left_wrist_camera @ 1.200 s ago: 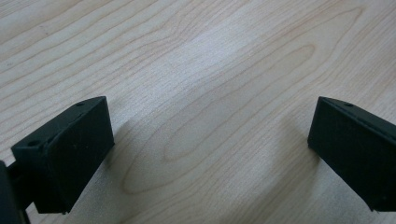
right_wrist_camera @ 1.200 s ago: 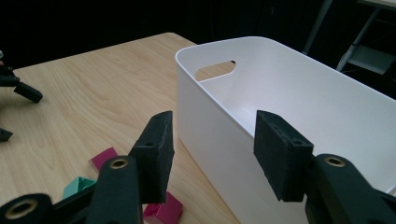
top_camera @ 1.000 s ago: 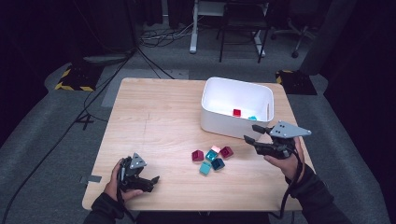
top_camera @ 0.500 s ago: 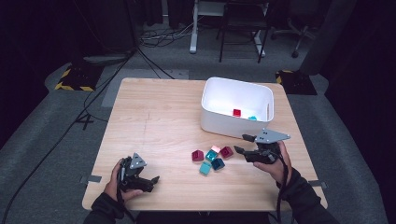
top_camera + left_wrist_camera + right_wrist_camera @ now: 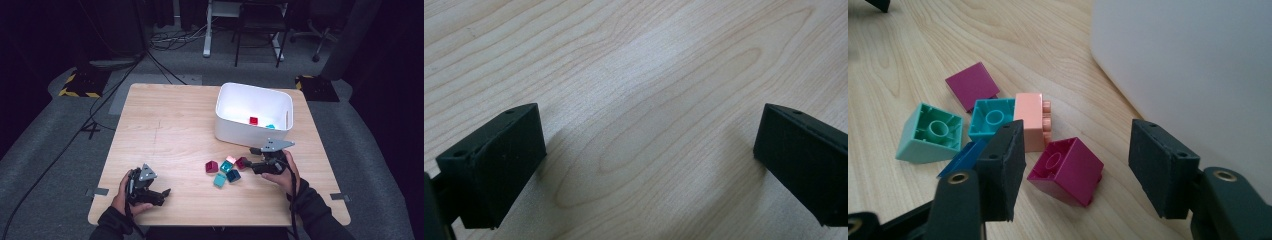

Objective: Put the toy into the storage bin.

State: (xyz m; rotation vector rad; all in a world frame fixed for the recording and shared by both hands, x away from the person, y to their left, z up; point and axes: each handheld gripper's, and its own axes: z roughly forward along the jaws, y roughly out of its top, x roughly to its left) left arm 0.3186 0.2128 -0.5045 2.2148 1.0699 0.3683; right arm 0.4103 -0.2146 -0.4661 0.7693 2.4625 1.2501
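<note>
1. Magenta brick (image 5: 1065, 170) lies on the table (image 5: 165, 125) at the right end of the loose cluster, just near of the white bin (image 5: 252, 115), which already holds a red brick (image 5: 253, 120) and a teal one (image 5: 270, 126).
2. Right gripper (image 5: 1075, 165) stands wide open and holds nothing; in the right gripper view the brick sits between and just beyond its two jaws, closer to the left one, and I cannot tell whether it touches either.
3. From above, the right gripper (image 5: 256, 166) comes at the brick (image 5: 241, 162) from the right side, so a short push to the left should bracket it.
4. The brick lies tipped, hollow underside facing up and toward the gripper; it looks near square, with no clear long axis.
5. Just beyond it lie a peach brick (image 5: 1030, 120), a teal brick (image 5: 992, 117), a mint brick (image 5: 930, 132), a blue brick (image 5: 962, 157) and a second magenta one (image 5: 972, 85).
6. Left gripper (image 5: 147, 187) rests at the near left of the table, well apart from the bricks, open over bare wood and empty; the right hand is plainly nearer.
</note>
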